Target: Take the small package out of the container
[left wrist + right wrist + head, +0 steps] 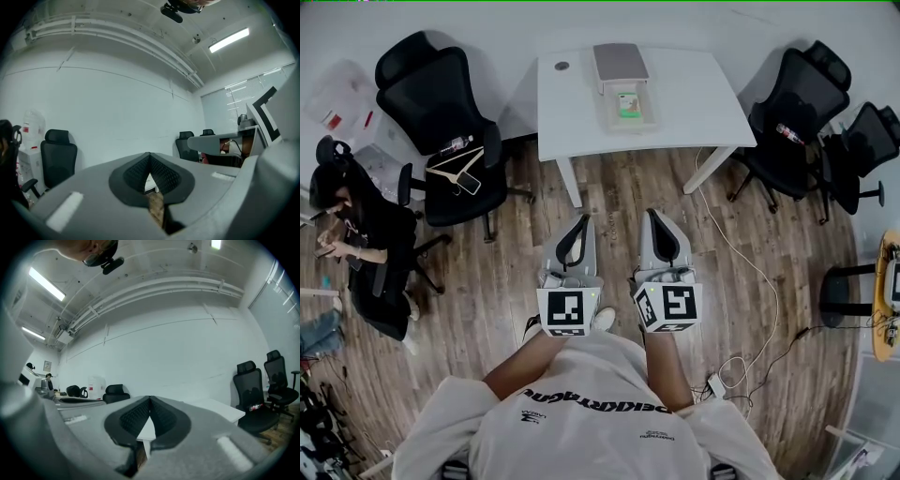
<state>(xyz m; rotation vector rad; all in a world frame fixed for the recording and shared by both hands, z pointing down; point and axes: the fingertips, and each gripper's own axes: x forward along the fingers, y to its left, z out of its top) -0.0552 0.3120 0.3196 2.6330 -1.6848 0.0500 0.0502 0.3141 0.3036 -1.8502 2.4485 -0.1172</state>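
On the white table [698, 108] at the far side stands a shallow beige container [650, 122] with its grey lid [620, 62] lying open behind it. A small green package [627, 103] lies inside it. My left gripper [582, 219] and right gripper [653, 214] hover side by side over the wooden floor, close to my body and well short of the table, both pointing toward it. Both are shut and hold nothing. In the left gripper view the left gripper [149, 155] has its pads together, and so does the right gripper [150, 398] in its own view.
Black office chairs stand left [441, 103] and right [792, 112] of the table, another at the far right [867, 141]. A person [356, 234] sits at the left. A white cable [750, 281] trails over the floor on the right.
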